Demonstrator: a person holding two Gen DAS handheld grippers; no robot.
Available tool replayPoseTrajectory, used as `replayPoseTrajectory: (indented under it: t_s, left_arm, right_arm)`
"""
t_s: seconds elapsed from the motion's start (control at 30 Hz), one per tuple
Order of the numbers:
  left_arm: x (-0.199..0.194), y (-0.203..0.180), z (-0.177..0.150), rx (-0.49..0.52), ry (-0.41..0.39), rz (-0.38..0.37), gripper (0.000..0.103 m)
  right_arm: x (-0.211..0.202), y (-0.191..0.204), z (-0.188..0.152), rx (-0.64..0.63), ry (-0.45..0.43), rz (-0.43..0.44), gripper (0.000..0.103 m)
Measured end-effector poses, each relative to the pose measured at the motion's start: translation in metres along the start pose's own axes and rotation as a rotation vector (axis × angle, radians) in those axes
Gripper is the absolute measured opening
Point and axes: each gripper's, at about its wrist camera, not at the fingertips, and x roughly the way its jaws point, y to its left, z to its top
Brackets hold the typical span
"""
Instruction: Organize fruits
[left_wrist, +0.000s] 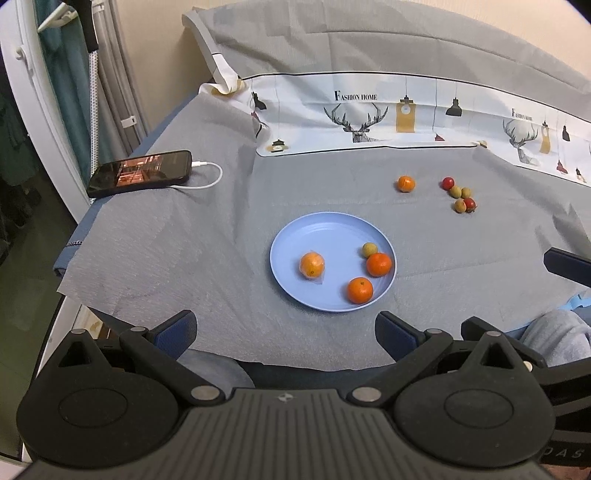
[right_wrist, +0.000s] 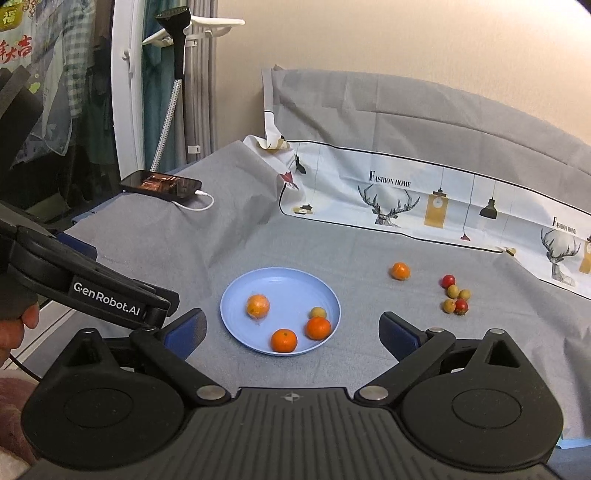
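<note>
left tongs (left_wrist: 286, 334): wide open, empty
right tongs (right_wrist: 291, 332): wide open, empty
loose orange (right_wrist: 400, 271): light, round, may roll; take across its middle
plate (right_wrist: 236, 295): four fruits in it

Blue plate (left_wrist: 291, 236) holds three oranges (left_wrist: 312, 264), one longan (left_wrist: 369, 250).

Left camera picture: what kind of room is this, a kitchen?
Probably a home bedroom or living room, not a kitchen: clothes hang beside the cloth-covered table, where a charging phone and a plate of fruit sit.
</note>
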Motion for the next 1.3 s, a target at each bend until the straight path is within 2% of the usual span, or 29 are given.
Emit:
replayPoseTrajectory:
  t_s: [1.3]
  left_arm:
    - [0.020, 0.006, 0.000, 0.008, 0.045, -0.005, 0.102]
  right_arm:
    - [0.021, -0.002, -0.001, 0.019, 0.060, 0.013, 0.100]
